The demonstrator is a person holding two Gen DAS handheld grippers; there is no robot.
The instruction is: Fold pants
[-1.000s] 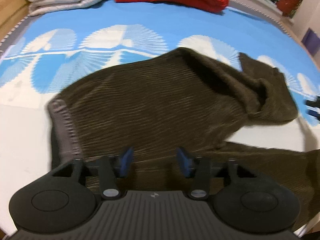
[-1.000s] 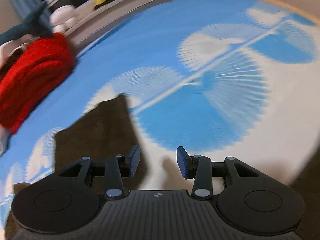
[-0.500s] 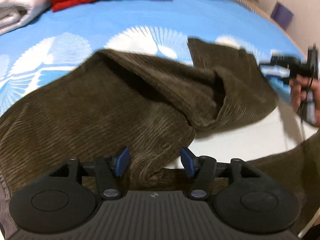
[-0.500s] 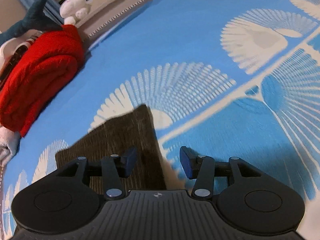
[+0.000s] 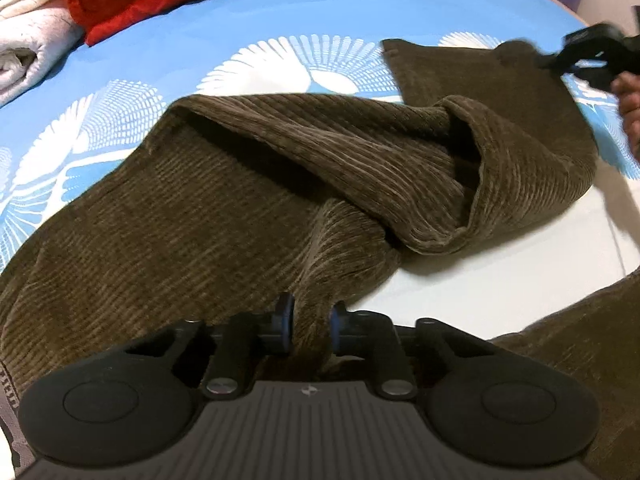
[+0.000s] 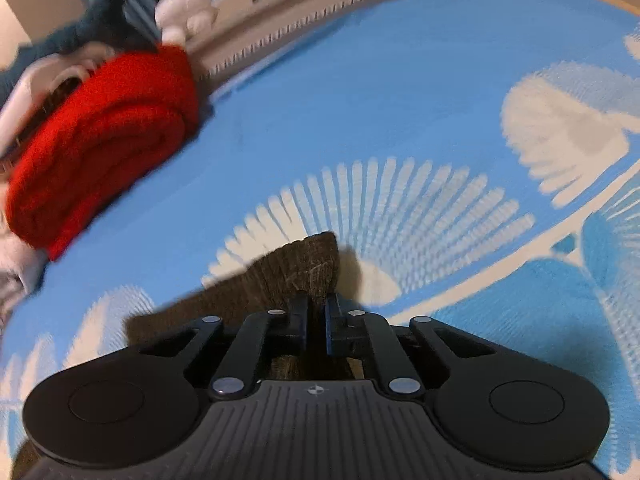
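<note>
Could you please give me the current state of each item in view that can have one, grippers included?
Brown corduroy pants: spread on the bed, one leg folded back and rumpled.
Left gripper: closing on a bunched ridge of the pants.
Right gripper: shut on the hem corner of the pants.
Red blanket: folded.
White towel: folded.

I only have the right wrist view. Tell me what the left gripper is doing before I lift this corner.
Observer: The left gripper is closing its jaws on a bunched ridge of the pants.
Operator: Describe the cloth between the two grippers.
Observer: It is crumpled. One part doubles back in a loose, open fold instead of lying flat.
Operator: Report where my gripper sits in the left view.
Observer: The right gripper is at the pants' far right corner, with the hand at the picture's right edge.
</note>
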